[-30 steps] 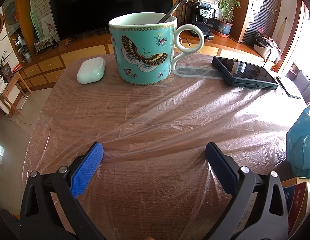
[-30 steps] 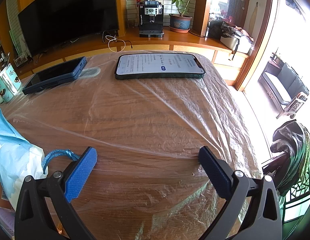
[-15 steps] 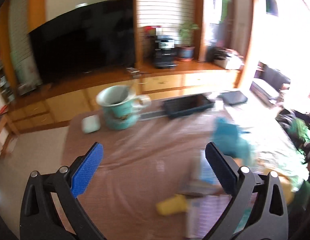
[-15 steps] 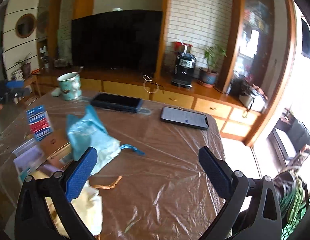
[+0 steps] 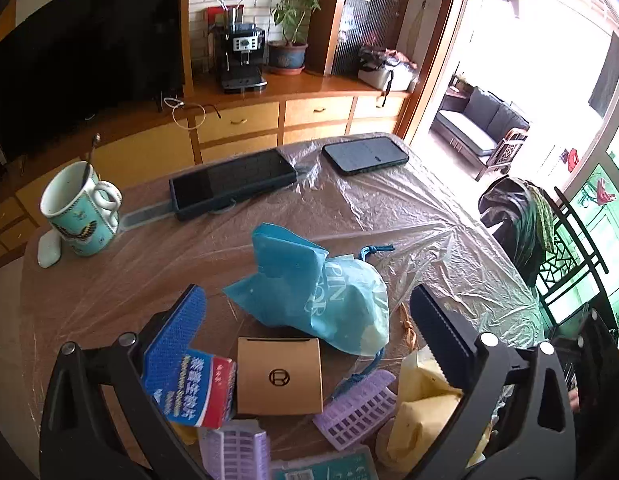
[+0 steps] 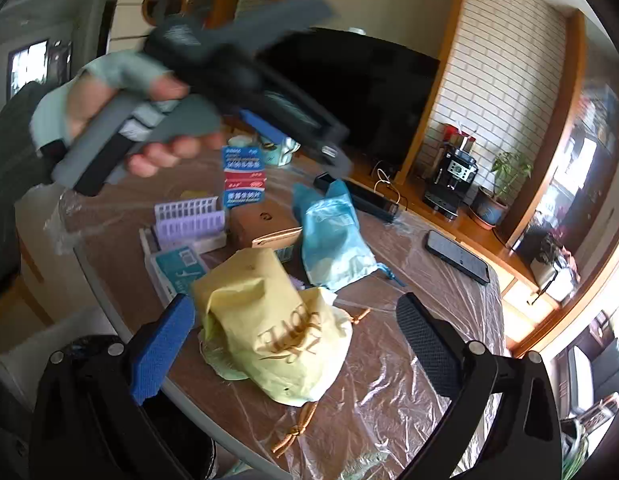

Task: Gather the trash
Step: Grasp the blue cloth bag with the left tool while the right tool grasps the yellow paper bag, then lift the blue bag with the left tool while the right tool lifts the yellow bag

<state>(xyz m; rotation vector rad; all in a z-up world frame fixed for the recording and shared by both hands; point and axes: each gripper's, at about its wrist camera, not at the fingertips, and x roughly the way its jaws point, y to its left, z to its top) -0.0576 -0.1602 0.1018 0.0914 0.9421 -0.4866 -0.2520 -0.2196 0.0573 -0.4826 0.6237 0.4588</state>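
Both grippers hang with fingers spread and empty: the left gripper over a brown box and blue pouch, the right gripper over a yellow pouch. This trash clusters at the table's near edge, on plastic sheeting.

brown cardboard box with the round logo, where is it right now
In the left wrist view the brown cardboard box lies low and centre on the table, between the open left gripper's fingers, just below the blue drawstring bag and right of the blue-and-red packet.
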